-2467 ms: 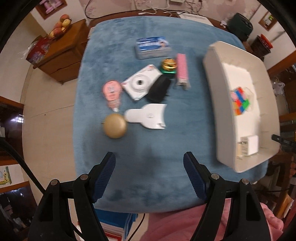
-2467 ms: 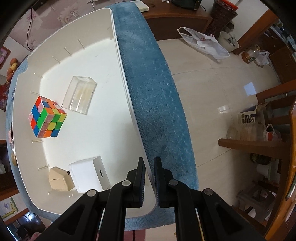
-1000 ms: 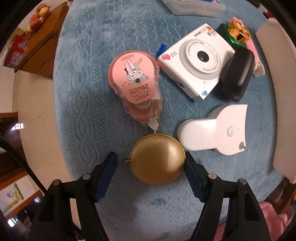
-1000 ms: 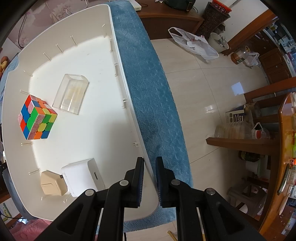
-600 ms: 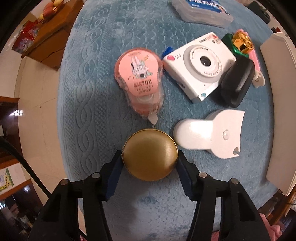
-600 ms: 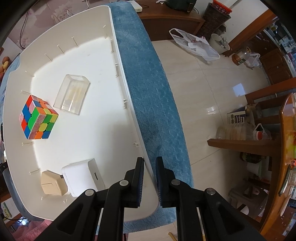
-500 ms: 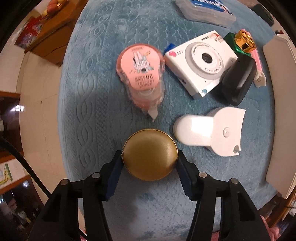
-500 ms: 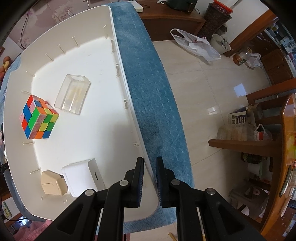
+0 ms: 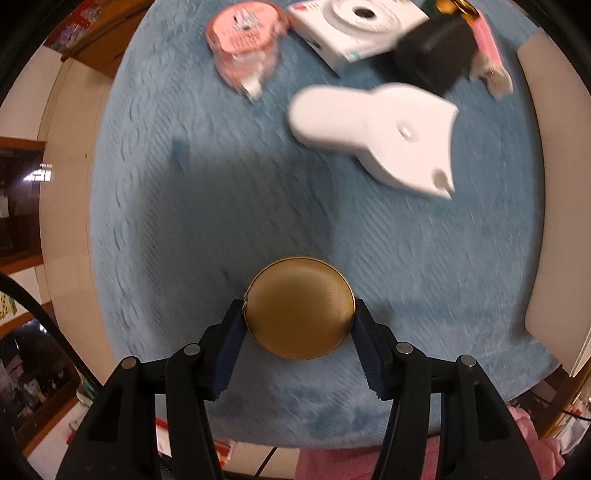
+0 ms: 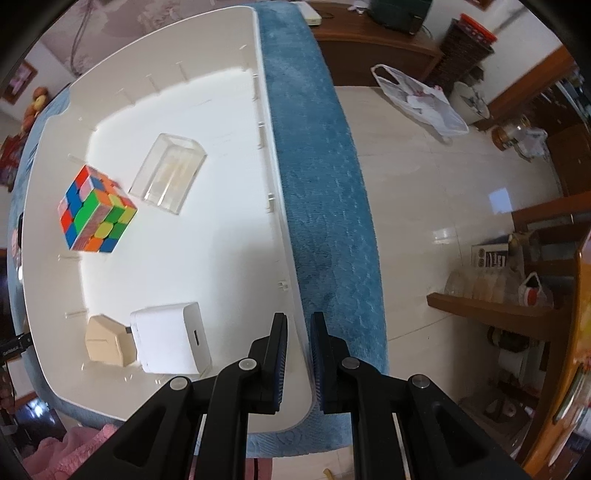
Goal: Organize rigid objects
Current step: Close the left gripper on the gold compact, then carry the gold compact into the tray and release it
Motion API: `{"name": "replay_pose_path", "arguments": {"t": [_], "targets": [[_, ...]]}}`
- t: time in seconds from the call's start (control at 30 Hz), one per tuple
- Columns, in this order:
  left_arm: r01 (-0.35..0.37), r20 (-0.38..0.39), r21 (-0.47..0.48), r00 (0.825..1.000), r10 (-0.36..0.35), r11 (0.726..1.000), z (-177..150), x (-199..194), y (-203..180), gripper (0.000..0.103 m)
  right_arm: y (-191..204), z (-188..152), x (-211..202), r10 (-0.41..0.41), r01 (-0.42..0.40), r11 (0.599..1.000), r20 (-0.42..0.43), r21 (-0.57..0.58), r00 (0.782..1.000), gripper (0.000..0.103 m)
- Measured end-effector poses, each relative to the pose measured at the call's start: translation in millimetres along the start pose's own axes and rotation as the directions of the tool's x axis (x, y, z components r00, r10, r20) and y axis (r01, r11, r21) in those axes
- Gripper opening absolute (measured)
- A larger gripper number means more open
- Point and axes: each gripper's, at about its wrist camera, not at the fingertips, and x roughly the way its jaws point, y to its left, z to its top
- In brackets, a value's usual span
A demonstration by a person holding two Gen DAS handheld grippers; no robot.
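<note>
A round gold disc (image 9: pixel 299 308) sits between the blue pads of my left gripper (image 9: pixel 298 317), which is shut on it over the near part of the blue cloth (image 9: pixel 155 229). Whether the disc touches the cloth I cannot tell. Farther back lie a white flat tool (image 9: pixel 376 129), a pink tape dispenser (image 9: pixel 243 40), a white camera (image 9: pixel 358 26) and a black case (image 9: pixel 432 55), all blurred. My right gripper (image 10: pixel 298 325) points down, shut on the right wall of the white tray (image 10: pixel 275 206). The tray holds a colour cube (image 10: pixel 96 210), a clear box (image 10: pixel 168 173), a white charger (image 10: pixel 171 338) and a beige block (image 10: pixel 105 341).
The tray's side (image 9: pixel 554 184) stands along the right of the left wrist view. A pink stick-shaped item (image 9: pixel 487 48) lies by the black case. Beyond the cloth's right edge the floor drops away, with a wooden shelf (image 10: pixel 491 310) and a white bag (image 10: pixel 421 99).
My left gripper closed on the gold disc and carried it toward the cloth's near edge, away from the tape dispenser and white tool. The right gripper stayed on the tray wall.
</note>
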Motion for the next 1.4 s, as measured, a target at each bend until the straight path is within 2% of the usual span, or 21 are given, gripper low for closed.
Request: {"name": "replay_pose_path", "arguments": {"t": [0.13, 0.23, 0.5, 0.67, 0.8, 0.9, 1.03, 1.4], "targets": [[0.011, -0.012, -0.020, 1.000, -0.011, 1.000, -11.5, -1.3, -16.2, 0.060, 1.2, -0.1, 0.5, 0.015, -0.016, 0.999, -0.004, -0.040, 1.000, 0.013], [-0.008, -0.001, -0.023, 1.000, 0.008, 1.000, -20.2, -7.3, -31.6, 0.060, 1.9, 0.2, 0.3, 0.034, -0.035, 0.997, -0.009, -0.072, 0.999, 0.013], [-0.002, 0.094, 0.007, 0.996, 0.001, 1.000, -30.6, -49.4, -83.1, 0.060, -0.4, 0.9, 2.8, 0.093, -0.097, 0.983, -0.036, -0.156, 0.995, 0.013], [-0.018, 0.173, 0.052, 0.985, 0.009, 0.998, -38.9, -80.7, -119.2, 0.060, -6.4, 3.3, 4.2, 0.143, -0.150, 0.971, -0.051, -0.185, 0.988, 0.011], [-0.008, 0.220, 0.097, 0.975, -0.014, 0.995, -42.6, -98.4, -147.4, 0.060, -8.9, 5.4, 6.5, 0.162, -0.171, 0.961, -0.057, -0.216, 0.985, 0.011], [-0.001, 0.243, 0.126, 0.969, -0.030, 0.992, -28.8, -113.7, -163.4, 0.060, -10.3, 5.5, 7.5, 0.173, -0.184, 0.954, -0.064, -0.236, 0.983, 0.011], [0.019, 0.267, 0.164, 0.962, -0.063, 0.986, -25.8, -127.1, -187.1, 0.060, -9.8, 5.8, 8.7, 0.178, -0.190, 0.947, -0.070, -0.259, 0.982, 0.011], [0.061, 0.273, 0.248, 0.953, -0.130, 0.967, -23.5, -137.3, -246.6, 0.060, -1.0, 4.5, 12.4, 0.152, -0.171, 0.925, -0.082, -0.339, 0.985, 0.011]]}}
